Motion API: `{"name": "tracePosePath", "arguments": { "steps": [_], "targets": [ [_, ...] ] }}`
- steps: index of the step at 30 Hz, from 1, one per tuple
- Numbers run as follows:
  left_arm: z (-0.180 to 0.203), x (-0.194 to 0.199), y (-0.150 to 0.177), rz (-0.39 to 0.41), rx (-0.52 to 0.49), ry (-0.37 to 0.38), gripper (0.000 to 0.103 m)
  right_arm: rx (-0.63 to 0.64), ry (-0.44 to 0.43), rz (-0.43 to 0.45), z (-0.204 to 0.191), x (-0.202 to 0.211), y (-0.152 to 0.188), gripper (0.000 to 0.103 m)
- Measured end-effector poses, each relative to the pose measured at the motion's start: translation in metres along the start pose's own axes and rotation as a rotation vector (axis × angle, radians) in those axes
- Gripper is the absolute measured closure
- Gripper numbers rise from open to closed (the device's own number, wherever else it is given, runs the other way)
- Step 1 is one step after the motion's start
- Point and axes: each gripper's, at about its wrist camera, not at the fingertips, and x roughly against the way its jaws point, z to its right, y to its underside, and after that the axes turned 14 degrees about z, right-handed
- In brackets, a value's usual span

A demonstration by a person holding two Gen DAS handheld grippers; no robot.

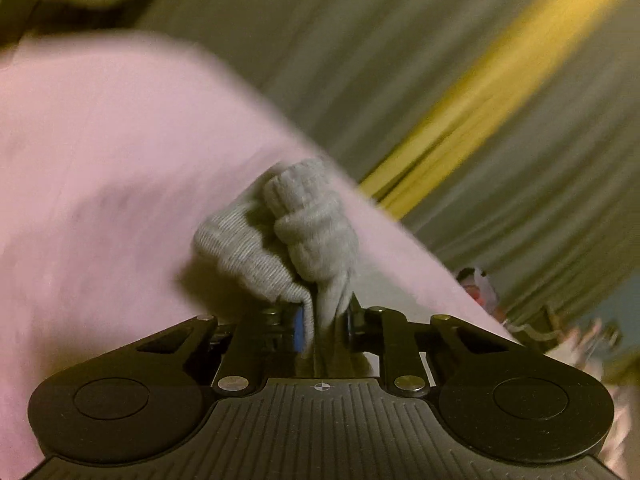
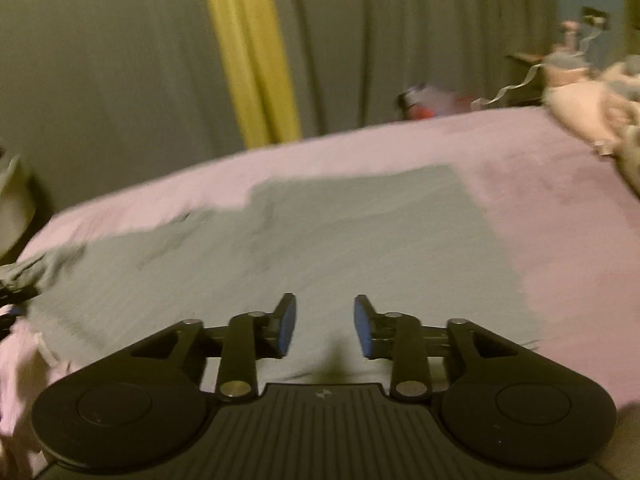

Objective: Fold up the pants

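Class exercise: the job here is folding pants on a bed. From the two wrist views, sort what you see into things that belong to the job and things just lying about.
Part of the job:
- grey pants
- ribbed cuff, pinched in the left claw
- right claw, open
- pink bedsheet

Just lying about:
- soft toy
- curtains
- red item, too blurred to identify

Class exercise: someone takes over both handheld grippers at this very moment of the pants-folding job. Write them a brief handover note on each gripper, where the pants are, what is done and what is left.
Left gripper: shut on the grey ribbed cuff of the pants, bunched up above the jaws.
Right gripper: open, nothing between its pads, hovering over the grey pants.
Pants: spread mostly flat on the pink bedsheet, one end gathered at the far left of the right wrist view.
Done: the cuff is gripped; no finished fold shows.
Left: probably carry the cuff across to make the fold, then smooth and fold again. Both views are motion-blurred.
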Motion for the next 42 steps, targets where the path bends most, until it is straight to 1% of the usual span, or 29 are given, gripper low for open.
{"name": "tracePosePath", "arguments": {
  "steps": [1, 3, 5, 7, 9, 10, 12, 13, 15, 16, 17, 18, 19, 20, 21, 22, 23, 25, 27, 29, 30, 32, 33, 34, 35, 36, 37, 39, 42],
  "targets": [
    [0.023, 0.007, -0.004, 0.024, -0.042, 0.032, 0.083, -0.022, 0.019, 0.029, 0.015, 0.005, -0.004, 0.068],
    [0.078, 0.02, -0.007, 0.068, -0.128, 0.127, 0.083, -0.062, 0.04, 0.069, 0.037, 0.01, -0.008, 0.068],
    [0.134, 0.031, 0.0, 0.094, -0.223, 0.225, 0.083, -0.119, 0.061, 0.093, 0.062, 0.015, -0.011, 0.068],
    [0.188, 0.037, 0.017, 0.088, -0.274, 0.33, 0.083, -0.174, 0.066, 0.113, 0.082, 0.018, -0.013, 0.068],
    [0.243, 0.038, 0.047, 0.066, -0.356, 0.427, 0.083, -0.212, 0.074, 0.132, 0.099, 0.021, -0.014, 0.067],
    [0.268, 0.039, 0.068, 0.047, -0.406, 0.463, 0.083, -0.234, 0.08, 0.136, 0.11, 0.022, -0.013, 0.066],
    [0.305, 0.032, 0.109, -0.02, -0.466, 0.511, 0.083, -0.273, 0.083, 0.135, 0.126, 0.023, -0.01, 0.066],
    [0.323, 0.026, 0.136, -0.065, -0.498, 0.526, 0.083, -0.291, 0.084, 0.13, 0.133, 0.022, -0.008, 0.066],
    [0.347, 0.011, 0.184, -0.164, -0.571, 0.522, 0.082, -0.327, 0.084, 0.116, 0.149, 0.02, -0.003, 0.066],
    [0.354, 0.001, 0.205, -0.208, -0.607, 0.511, 0.076, -0.337, 0.078, 0.109, 0.151, 0.019, 0.002, 0.066],
    [0.36, -0.006, 0.226, -0.27, -0.639, 0.5, 0.059, -0.343, 0.072, 0.099, 0.155, 0.017, 0.005, 0.066],
    [0.363, -0.012, 0.242, -0.349, -0.658, 0.48, 0.048, -0.346, 0.062, 0.087, 0.159, 0.015, 0.007, 0.066],
    [0.362, -0.015, 0.252, -0.425, -0.662, 0.453, 0.035, -0.351, 0.054, 0.073, 0.164, 0.011, 0.01, 0.065],
    [0.358, -0.018, 0.257, -0.485, -0.659, 0.426, 0.034, -0.36, 0.047, 0.063, 0.167, 0.011, 0.012, 0.063],
    [0.351, -0.017, 0.256, -0.515, -0.643, 0.431, 0.034, -0.37, 0.028, 0.053, 0.17, 0.009, 0.014, 0.061],
    [0.341, -0.015, 0.249, -0.525, -0.62, 0.433, 0.028, -0.381, 0.006, 0.045, 0.172, 0.007, 0.016, 0.052],
    [0.331, -0.01, 0.239, -0.523, -0.594, 0.408, 0.017, -0.391, -0.012, 0.037, 0.174, 0.004, 0.017, 0.046],
    [0.306, -0.001, 0.215, -0.49, -0.557, 0.326, 0.012, -0.416, -0.054, 0.034, 0.172, -0.002, 0.02, 0.045],
    [0.28, 0.011, 0.188, -0.432, -0.536, 0.225, 0.012, -0.446, -0.12, 0.016, 0.165, -0.018, 0.018, 0.045],
    [0.253, 0.018, 0.17, -0.376, -0.532, 0.088, 0.01, -0.464, -0.175, 0.002, 0.154, -0.034, 0.016, 0.045],
    [0.238, 0.021, 0.163, -0.339, -0.537, 0.012, 0.01, -0.473, -0.204, -0.008, 0.149, -0.046, 0.015, 0.045],
    [0.216, 0.027, 0.158, -0.271, -0.59, -0.083, 0.01, -0.503, -0.234, -0.037, 0.14, -0.073, 0.015, 0.045],
    [0.207, 0.028, 0.158, -0.265, -0.599, -0.134, 0.01, -0.525, -0.24, -0.057, 0.139, -0.088, 0.016, 0.045],
    [0.198, 0.027, 0.155, -0.285, -0.543, -0.165, 0.011, -0.549, -0.23, -0.071, 0.137, -0.098, 0.017, 0.045],
    [0.187, 0.029, 0.152, -0.289, -0.44, -0.145, 0.012, -0.566, -0.225, -0.079, 0.138, -0.108, 0.018, 0.045],
    [0.176, 0.033, 0.147, -0.259, -0.344, -0.114, 0.012, -0.59, -0.219, -0.089, 0.139, -0.119, 0.019, 0.045],
    [0.168, 0.036, 0.144, -0.224, -0.279, -0.105, 0.012, -0.616, -0.209, -0.092, 0.14, -0.127, 0.021, 0.045],
    [0.156, 0.037, 0.141, -0.182, -0.206, -0.117, 0.011, -0.673, -0.212, -0.091, 0.143, -0.141, 0.023, 0.045],
    [0.155, 0.016, 0.147, -0.226, -0.155, -0.151, 0.012, -0.767, -0.231, -0.095, 0.147, -0.159, 0.025, 0.045]
  ]
}}
